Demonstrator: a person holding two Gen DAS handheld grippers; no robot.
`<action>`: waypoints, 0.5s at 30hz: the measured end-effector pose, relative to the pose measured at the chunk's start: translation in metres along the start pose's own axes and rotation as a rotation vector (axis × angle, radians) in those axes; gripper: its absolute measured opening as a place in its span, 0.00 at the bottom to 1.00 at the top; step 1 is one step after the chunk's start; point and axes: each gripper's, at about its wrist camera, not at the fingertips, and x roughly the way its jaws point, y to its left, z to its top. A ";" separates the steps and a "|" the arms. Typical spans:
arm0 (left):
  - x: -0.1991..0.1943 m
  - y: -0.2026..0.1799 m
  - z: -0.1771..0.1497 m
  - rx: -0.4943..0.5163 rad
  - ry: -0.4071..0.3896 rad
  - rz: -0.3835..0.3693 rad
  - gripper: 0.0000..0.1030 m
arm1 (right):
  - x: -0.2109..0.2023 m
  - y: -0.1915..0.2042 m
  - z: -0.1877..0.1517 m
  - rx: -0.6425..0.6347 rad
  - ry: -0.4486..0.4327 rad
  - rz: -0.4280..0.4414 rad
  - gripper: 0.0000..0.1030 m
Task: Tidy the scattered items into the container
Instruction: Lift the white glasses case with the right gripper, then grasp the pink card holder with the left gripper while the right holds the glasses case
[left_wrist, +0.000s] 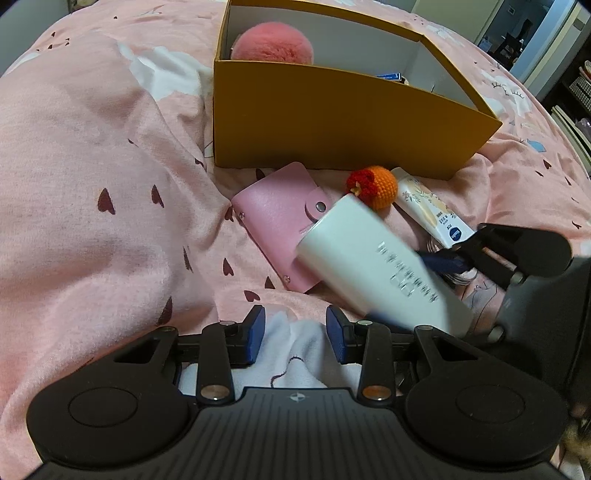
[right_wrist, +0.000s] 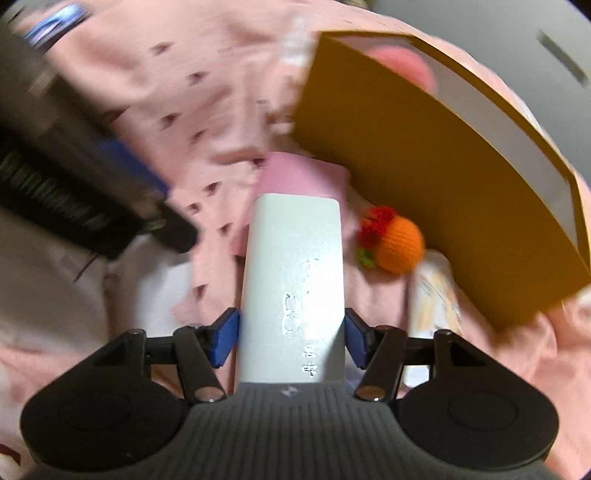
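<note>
A pink bedsheet (left_wrist: 92, 155) with small dark hearts covers the bed, rumpled into folds. Far on it stands an open mustard-yellow box (left_wrist: 332, 125) with white inner walls. Inside, at the far left, sits a fluffy pink pom-pom (left_wrist: 273, 42); a small blue item (left_wrist: 389, 75) shows just above the near wall, too hidden to tell what it is.

Just near the box's front wall lie the loose things. A pink wallet (left_wrist: 280, 225) with a snap flap lies flat on the sheet at the left. To its right, touching the foot of the box or nearly so, sits an orange crochet ball (left_wrist: 380, 186) with a red top. Right of the ball lies a cream tube (left_wrist: 430, 206), its dark blue logo end pointing near.

A white bottle (left_wrist: 376, 266) with printed characters along its side hangs tilted above the wallet's right edge and partly hides it; its flat end points far and left, toward the box. The box's near wall stands between the bottle and the box interior.

The right tongs (right_wrist: 291, 338) grip this bottle (right_wrist: 295, 280): both blue pads (right_wrist: 225, 338) press its sides, set about as wide as the bottle's body. This view is blurred.

The left tongs (left_wrist: 295, 338) hover low over the sheet, near and left of the bottle, holding nothing. Their blue pads (left_wrist: 255, 336) stand a moderate gap apart, with white cloth showing between them.
</note>
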 end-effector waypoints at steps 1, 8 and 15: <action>-0.001 0.000 0.000 -0.002 -0.003 -0.003 0.42 | -0.001 -0.009 0.000 0.047 0.002 0.006 0.61; -0.003 0.005 0.004 -0.022 -0.014 -0.017 0.42 | -0.027 -0.041 -0.006 0.266 -0.034 0.138 0.61; 0.003 0.011 0.018 -0.057 -0.002 -0.053 0.42 | -0.048 -0.054 -0.001 0.288 -0.081 0.162 0.61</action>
